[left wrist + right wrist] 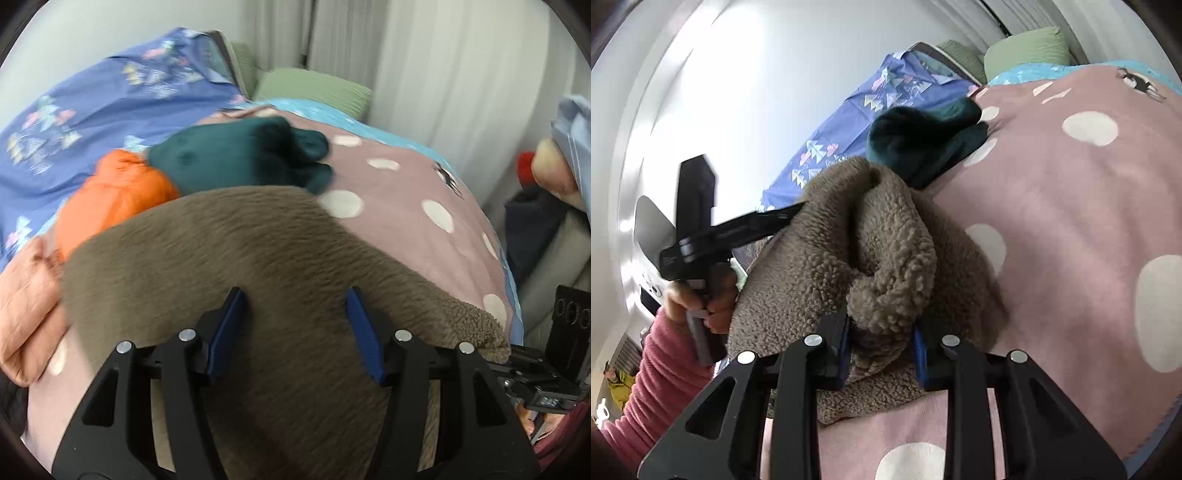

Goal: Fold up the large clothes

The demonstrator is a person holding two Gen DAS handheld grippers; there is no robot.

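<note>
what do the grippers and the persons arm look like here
Both grippers, left gripper and right gripper, are matte black frames with triangular cut-outs, round silver pivot bolts and ribbed blue pads on the fingers. The hand is bare, and a pink ribbed sleeve covers the arm. No cables are visible.

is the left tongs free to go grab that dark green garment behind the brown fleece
Probably yes: the left tongs are open and empty above the brown fleece, and nothing lies over the dark green garment beyond it.
</note>
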